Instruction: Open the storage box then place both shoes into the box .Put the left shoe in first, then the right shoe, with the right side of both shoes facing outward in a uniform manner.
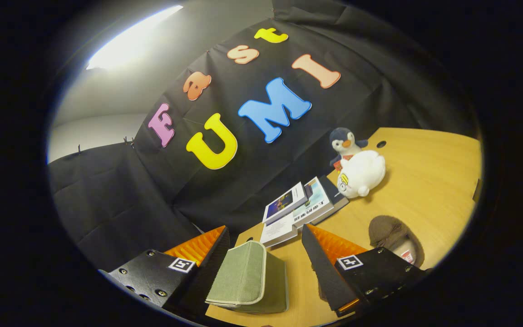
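Fingers of the gripper [261,252] stand wide apart and unclenched, gripping nothing, the green fabric storage box [248,281] between them near the worktop [425,190] edge, its soft, light lid best pinched at the piped rim, brown shoe [393,236] beyond the right finger.
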Demonstrator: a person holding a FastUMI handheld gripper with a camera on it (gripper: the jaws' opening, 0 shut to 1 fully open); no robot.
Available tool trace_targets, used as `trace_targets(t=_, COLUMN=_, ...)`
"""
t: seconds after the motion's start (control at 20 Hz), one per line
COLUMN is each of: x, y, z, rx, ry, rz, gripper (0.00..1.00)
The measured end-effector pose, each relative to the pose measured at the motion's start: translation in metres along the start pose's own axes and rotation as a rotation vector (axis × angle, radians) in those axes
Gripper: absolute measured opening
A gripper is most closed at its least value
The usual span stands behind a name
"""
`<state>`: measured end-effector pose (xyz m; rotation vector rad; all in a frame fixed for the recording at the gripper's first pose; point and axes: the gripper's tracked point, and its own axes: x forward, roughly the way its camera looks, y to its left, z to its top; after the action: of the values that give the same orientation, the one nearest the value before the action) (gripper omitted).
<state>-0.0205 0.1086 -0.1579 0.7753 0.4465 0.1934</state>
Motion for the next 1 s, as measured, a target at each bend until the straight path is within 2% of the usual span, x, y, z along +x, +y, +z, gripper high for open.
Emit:
trace_targets(t=0.6, x=0.025, y=0.007, z=-0.106, rx=0.327, ry=0.270, rz=0.101, gripper=0.97)
trace_targets(t=1.0, x=0.038, y=0.007, z=-0.155, rx=0.535, ry=0.376, rz=0.117, gripper=0.97)
